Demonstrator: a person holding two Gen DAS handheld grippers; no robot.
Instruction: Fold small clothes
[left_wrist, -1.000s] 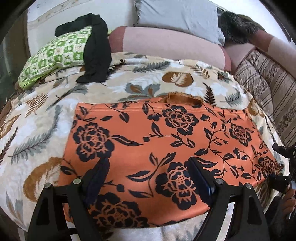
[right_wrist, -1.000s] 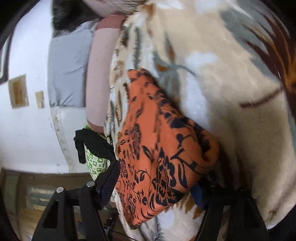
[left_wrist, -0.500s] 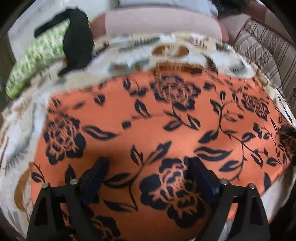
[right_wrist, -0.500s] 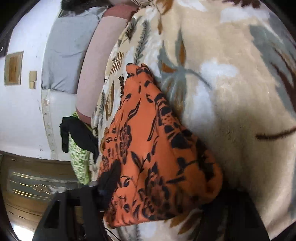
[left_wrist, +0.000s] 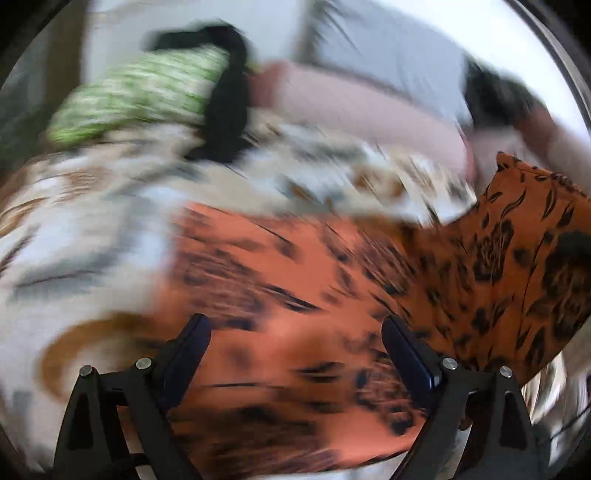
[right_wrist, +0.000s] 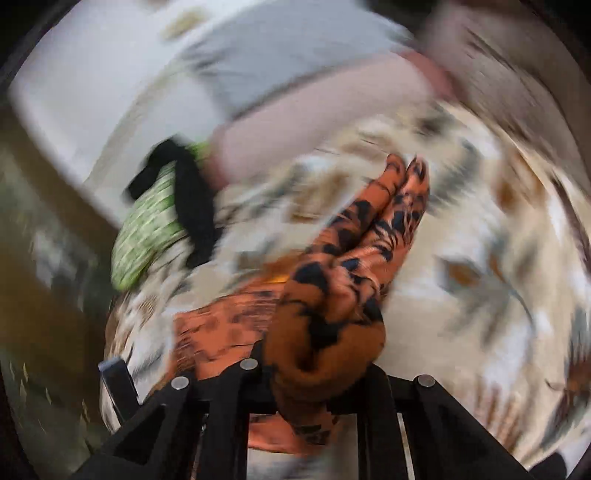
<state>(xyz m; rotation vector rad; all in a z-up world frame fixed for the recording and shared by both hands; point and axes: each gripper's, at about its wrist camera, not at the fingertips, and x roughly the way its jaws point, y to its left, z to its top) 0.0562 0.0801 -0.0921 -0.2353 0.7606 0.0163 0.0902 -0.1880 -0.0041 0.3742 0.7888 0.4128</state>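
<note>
Two grippers over a leaf-print blanket (left_wrist: 92, 229): left gripper (left_wrist: 295, 343) gapes, right gripper (right_wrist: 314, 369) (just closing) pinches orange floral cloth (right_wrist: 332, 321).

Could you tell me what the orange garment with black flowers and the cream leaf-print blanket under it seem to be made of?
The orange garment with black flowers looks like a thin, smooth woven or knit fabric with a slight sheen: it bunches softly where the right gripper pinches it. The cream leaf-print blanket looks like plush fleece, matte and soft; motion blur hides its pile, so this is tentative.
</note>
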